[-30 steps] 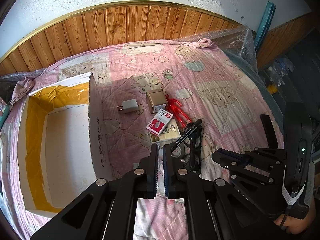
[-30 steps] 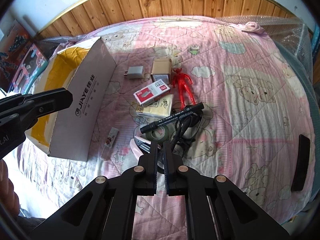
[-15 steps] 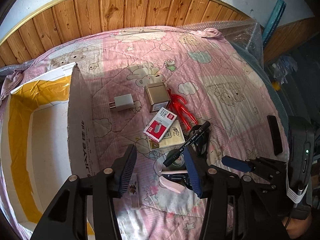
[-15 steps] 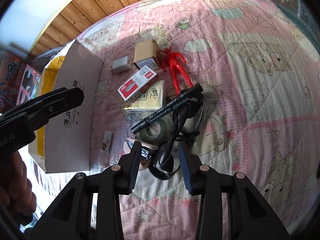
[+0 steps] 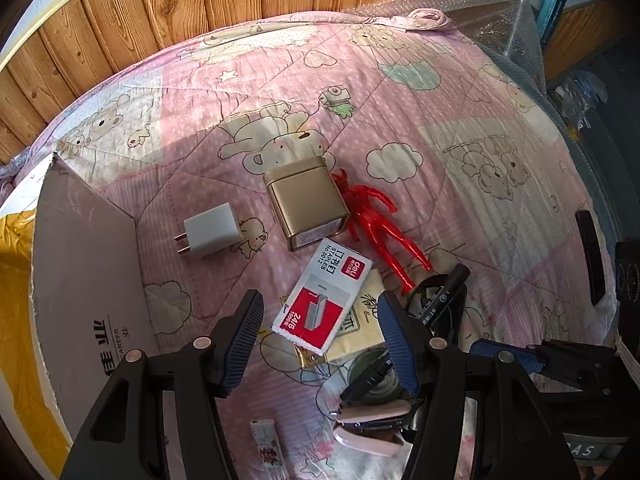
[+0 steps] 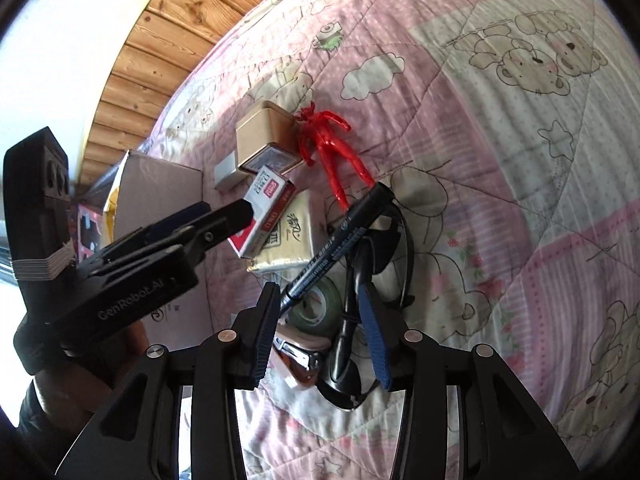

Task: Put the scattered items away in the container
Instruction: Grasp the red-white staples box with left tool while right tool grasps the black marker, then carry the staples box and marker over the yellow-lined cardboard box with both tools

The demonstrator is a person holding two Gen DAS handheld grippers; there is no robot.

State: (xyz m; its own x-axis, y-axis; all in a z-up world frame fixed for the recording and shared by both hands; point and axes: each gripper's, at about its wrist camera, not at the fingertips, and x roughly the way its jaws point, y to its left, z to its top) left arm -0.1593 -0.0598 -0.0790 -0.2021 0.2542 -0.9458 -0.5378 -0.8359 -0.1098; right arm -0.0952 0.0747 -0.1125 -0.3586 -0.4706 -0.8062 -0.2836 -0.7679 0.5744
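Observation:
A pile lies on the pink quilt: a red-and-white staple box (image 5: pixel 324 300) on a tissue pack (image 5: pixel 360 322), a gold tin (image 5: pixel 308 200), a white charger (image 5: pixel 212 234), a red figure (image 5: pixel 376 224), a black marker (image 5: pixel 444 292), a tape roll (image 5: pixel 372 372) and a pink stapler (image 5: pixel 372 424). My left gripper (image 5: pixel 320 332) is open, with the staple box between its fingers, apart from both. My right gripper (image 6: pixel 320 332) is open low over the marker (image 6: pixel 340 240), tape roll (image 6: pixel 316 308) and black glasses (image 6: pixel 360 280). The cardboard container (image 5: pixel 88 280) stands to the left.
A small printed tube (image 5: pixel 268 444) lies near the container's corner. A black bar (image 5: pixel 592 256) rests at the quilt's right edge. Wood panelling (image 5: pixel 240 8) backs the bed. Bubble wrap (image 5: pixel 492 20) covers the far right corner. A hand (image 6: pixel 80 392) holds the left gripper (image 6: pixel 218 212).
Both grippers were shut a second ago and now stand open. Both have moved forward and down toward the pile, the left over the staple box, the right over the marker and glasses.

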